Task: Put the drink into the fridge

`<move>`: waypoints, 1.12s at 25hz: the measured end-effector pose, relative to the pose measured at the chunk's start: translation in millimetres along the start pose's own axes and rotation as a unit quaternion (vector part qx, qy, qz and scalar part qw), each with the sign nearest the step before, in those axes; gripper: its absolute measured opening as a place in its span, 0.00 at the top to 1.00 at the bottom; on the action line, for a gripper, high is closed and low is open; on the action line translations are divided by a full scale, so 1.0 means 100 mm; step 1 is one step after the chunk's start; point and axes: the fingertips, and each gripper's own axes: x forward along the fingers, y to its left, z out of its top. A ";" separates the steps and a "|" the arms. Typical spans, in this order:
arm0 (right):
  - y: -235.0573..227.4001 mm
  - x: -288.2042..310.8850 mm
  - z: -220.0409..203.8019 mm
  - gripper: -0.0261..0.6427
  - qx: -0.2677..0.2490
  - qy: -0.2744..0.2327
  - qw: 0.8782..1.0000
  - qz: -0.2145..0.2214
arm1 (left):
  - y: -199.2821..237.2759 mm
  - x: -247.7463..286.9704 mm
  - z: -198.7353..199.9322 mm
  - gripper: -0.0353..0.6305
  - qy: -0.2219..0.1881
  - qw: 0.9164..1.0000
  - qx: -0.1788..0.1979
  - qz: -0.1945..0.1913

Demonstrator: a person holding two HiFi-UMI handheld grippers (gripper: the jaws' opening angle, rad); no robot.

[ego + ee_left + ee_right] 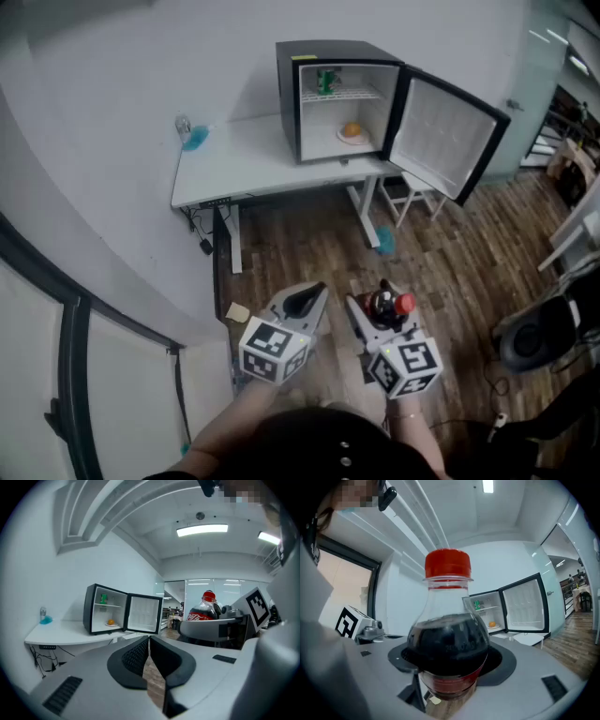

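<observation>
my right gripper has its jaws spread wide, clamped on the bottle, low centre of the head view, well apart from the open fridge at top centre. nearly full, so i'd judge it heavy, stiff and slick; the belly is the place to grip. it has dark cola, a red cap and a red label. left gripper is closed and empty.

1. The bottle wore a red label with white script lettering, too small to read with certainty.
2. A faint printed code crossed the bottle's dark shoulder; its characters were blurred.
3. The cube on the left tool and the cube on the right tool showed black-and-white square markers, no letters.
</observation>
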 end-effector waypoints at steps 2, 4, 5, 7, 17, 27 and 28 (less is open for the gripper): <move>-0.01 0.04 0.02 0.49 -0.005 -0.004 1.000 0.000 | 0.04 0.00 0.06 0.94 -0.013 1.000 0.003 0.007; 0.00 0.06 0.03 0.49 -0.009 -0.007 1.000 0.001 | 0.05 0.00 0.10 0.94 -0.022 1.000 0.006 0.007; 0.01 0.07 0.04 0.49 -0.010 -0.008 1.000 0.003 | 0.03 -0.01 0.11 0.94 -0.024 1.000 0.006 0.003; 0.04 0.08 0.05 0.49 -0.014 -0.007 1.000 0.008 | -0.02 -0.03 0.11 0.94 -0.029 1.000 0.007 -0.008; 0.16 0.11 -0.09 0.49 -0.001 0.004 1.000 0.029 | -0.06 -0.06 0.01 0.94 -0.028 1.000 0.004 -0.008; 0.11 0.33 -0.23 0.49 0.001 0.014 1.000 -0.009 | 0.15 -0.03 -0.12 0.94 -0.013 0.999 0.006 -0.028; 0.11 0.35 -0.25 0.49 -0.003 0.015 1.000 -0.011 | 0.17 -0.03 -0.13 0.94 -0.013 0.999 0.005 -0.032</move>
